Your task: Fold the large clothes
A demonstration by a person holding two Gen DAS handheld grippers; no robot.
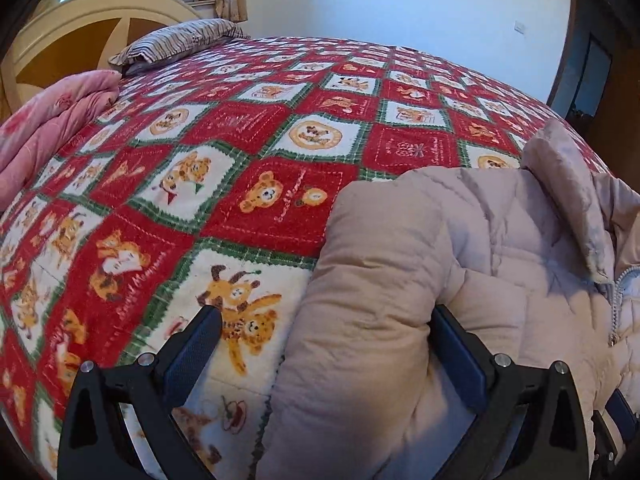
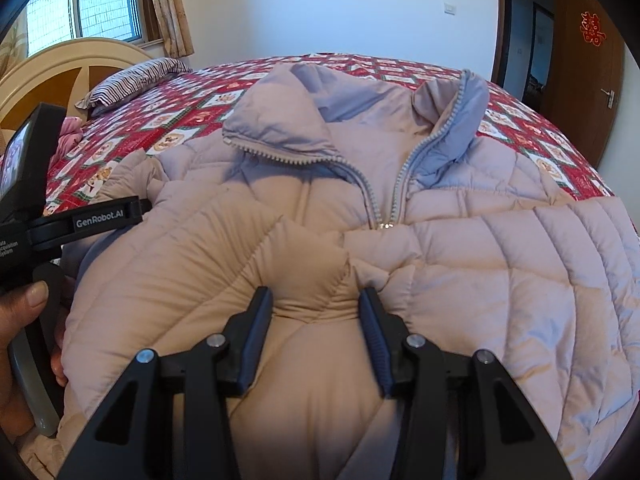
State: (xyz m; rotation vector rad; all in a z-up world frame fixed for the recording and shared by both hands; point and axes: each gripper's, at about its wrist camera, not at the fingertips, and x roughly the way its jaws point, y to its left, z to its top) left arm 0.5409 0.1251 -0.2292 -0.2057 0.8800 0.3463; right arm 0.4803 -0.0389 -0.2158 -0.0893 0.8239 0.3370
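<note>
**Right wrist view: both grippers set on a padded jacket, fold about to start**

Right wrist view shows the right gripper [image 2: 316, 300] with a puffed ridge of the jacket [image 2: 460, 240] bunched between its two fingers [image 2: 256, 336]. The pads press into the padding from both sides, so the fingers are clamped on the jacket at a half-wide gap; the thick filling keeps them from coming closer together. Ahead of the fingertips lies the zipper [image 2: 376, 204], and beyond it the collar [image 2: 280, 128] stands open. The jacket lies front side up on the bedspread [image 2: 560, 152], spread out flat, which suits a fold across its width.

In the left wrist view the left gripper [image 1: 324, 320] has its fingers wide apart. The right-hand finger [image 1: 456, 348] lies against the rolled edge of the jacket's sleeve [image 1: 380, 260], while the other finger [image 1: 196, 344] hangs over bare bedspread. The fingers do not squeeze anything yet; the sleeve edge sits between them, probably so they can close on it.

To the left of the right gripper's fingers, a hand [image 2: 24, 320] grips the handle of the other tool. Far ahead of the fingers, a pillow [image 1: 180, 40] and a pink quilt [image 1: 52, 128] rest near the headboard [image 1: 72, 32], well apart from the jacket.
</note>
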